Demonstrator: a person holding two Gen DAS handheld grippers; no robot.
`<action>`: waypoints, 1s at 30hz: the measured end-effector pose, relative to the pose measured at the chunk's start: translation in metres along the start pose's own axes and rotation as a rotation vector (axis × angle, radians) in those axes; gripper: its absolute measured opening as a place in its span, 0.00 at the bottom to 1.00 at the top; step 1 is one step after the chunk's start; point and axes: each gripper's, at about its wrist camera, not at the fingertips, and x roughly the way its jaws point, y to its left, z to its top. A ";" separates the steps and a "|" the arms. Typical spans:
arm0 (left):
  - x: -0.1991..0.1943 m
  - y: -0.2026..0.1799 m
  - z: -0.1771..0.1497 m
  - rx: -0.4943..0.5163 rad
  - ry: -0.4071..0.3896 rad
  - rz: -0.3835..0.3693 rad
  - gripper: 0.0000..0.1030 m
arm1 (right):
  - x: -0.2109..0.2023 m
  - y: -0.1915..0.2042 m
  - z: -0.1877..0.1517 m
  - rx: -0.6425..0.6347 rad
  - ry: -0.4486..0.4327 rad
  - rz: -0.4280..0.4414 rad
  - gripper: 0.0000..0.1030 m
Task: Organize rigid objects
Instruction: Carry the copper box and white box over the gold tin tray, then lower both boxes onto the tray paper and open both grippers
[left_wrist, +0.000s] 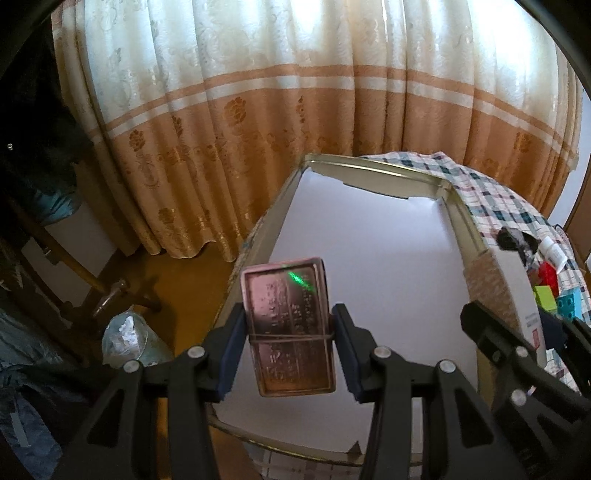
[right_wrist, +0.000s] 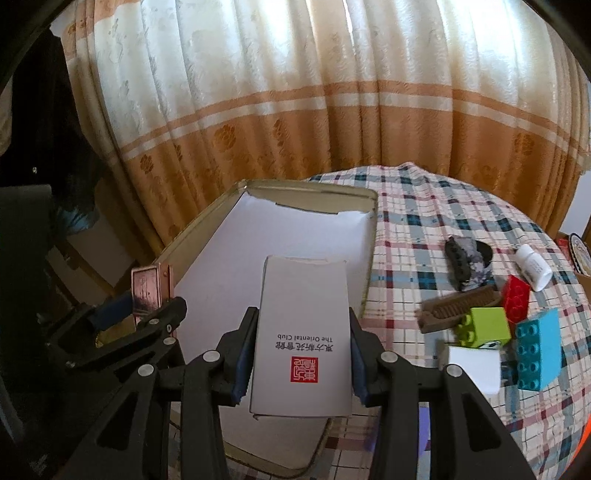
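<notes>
Left wrist view: the left gripper (left_wrist: 290, 350) fills the lower middle of the frame, its fingers (left_wrist: 231, 354) closed partway onto a copper-coloured metal tin (left_wrist: 290, 325), pressing its two long sides. A thin band runs round the tin where the pads meet it. The tin hangs above the open box (left_wrist: 458, 221), a large shallow tray with a white floor and pale gold rim that takes up the centre of the frame. The tin looks stiff and fairly smooth, so I judge it could slide in the pads if tilted; the grip across the narrow width seems the sensible one. At the right edge the black frame of the right gripper (left_wrist: 524, 354) shows, with toy bricks beyond on a checked cloth (left_wrist: 498, 199).

Right wrist view: the right gripper (right_wrist: 297, 354) sits in the lower centre, fingers (right_wrist: 242, 354) nipped onto the long edges of a white carton (right_wrist: 301, 332) printed with a red seal. The carton hovers over the same box's near end. It looks light and hollow, I would guess, so a hard squeeze might dent it. At left the other gripper and its tin appear beside the box's left wall. On the cloth-covered surface at right lie a red brick (right_wrist: 517, 297), a green brick (right_wrist: 484, 325), a blue brick (right_wrist: 537, 350), a brown comb (right_wrist: 458, 306), a small white bottle (right_wrist: 533, 267) and a dark pouch (right_wrist: 467, 264), all outside the box.
</notes>
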 end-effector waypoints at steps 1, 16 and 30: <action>0.001 0.000 0.000 0.001 0.000 0.004 0.45 | 0.003 0.000 -0.001 0.000 0.007 0.000 0.45; 0.007 0.002 -0.004 -0.001 0.029 -0.019 0.58 | 0.001 -0.010 -0.006 0.078 0.016 0.077 0.49; -0.021 -0.017 -0.013 -0.007 -0.049 -0.018 0.98 | -0.038 -0.047 -0.021 0.219 -0.109 -0.038 0.70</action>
